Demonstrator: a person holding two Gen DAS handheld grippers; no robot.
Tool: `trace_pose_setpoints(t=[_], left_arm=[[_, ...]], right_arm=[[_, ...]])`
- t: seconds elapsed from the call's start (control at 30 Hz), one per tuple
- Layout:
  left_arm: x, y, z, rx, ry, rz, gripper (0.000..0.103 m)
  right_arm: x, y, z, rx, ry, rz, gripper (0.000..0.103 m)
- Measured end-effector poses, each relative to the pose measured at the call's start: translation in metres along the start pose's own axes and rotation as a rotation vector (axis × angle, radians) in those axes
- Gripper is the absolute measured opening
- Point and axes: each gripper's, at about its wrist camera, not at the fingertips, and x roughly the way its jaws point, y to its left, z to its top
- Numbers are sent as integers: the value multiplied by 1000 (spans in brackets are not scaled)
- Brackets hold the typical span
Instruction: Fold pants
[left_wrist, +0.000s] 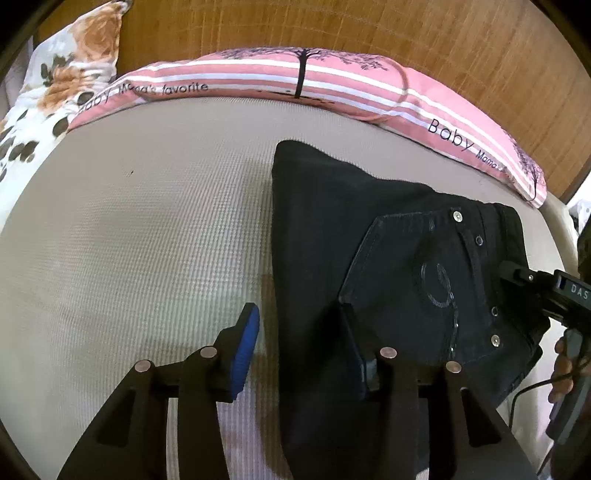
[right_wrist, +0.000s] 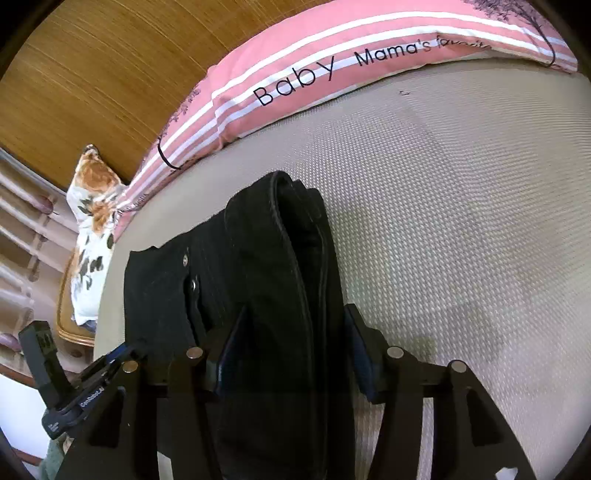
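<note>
While the folded black denim pants (left_wrist: 388, 258) are lying right of centre on the beige woven mattress (left_wrist: 147, 240), I am holding my left gripper (left_wrist: 301, 350) and right gripper (right_wrist: 291, 350) parted, both straddling their near edges.

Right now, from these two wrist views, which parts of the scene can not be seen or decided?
- Near end of the black pants: both views, hidden under the gripper frames and cut by the bottom edge.
- Right gripper pads: right wrist view, dark on dark cloth, so contact is unclear.
- Number of folded layers: right wrist view, only the far edge shows.
- Pillow text: left wrist view, partly creased and unreadable.
</note>
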Motion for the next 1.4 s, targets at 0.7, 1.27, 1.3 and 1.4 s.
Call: trace_pose_setpoints(t=[0.7, 1.27, 1.3, 1.4], left_arm=[[-85, -28, -75, 36, -64, 203, 56], [-120, -63, -112, 62, -138, 229, 87], [-122, -63, -115, 58, -141, 230, 88], [-124, -64, -120, 50, -142, 233, 91]], right_arm=[[-45, 0, -66, -18, -61, -118, 63], [-112, 81, -129, -295, -288, -316, 93], [-114, 85, -134, -321, -298, -329, 95], [-118, 95, -147, -367, -312, -342, 97]])
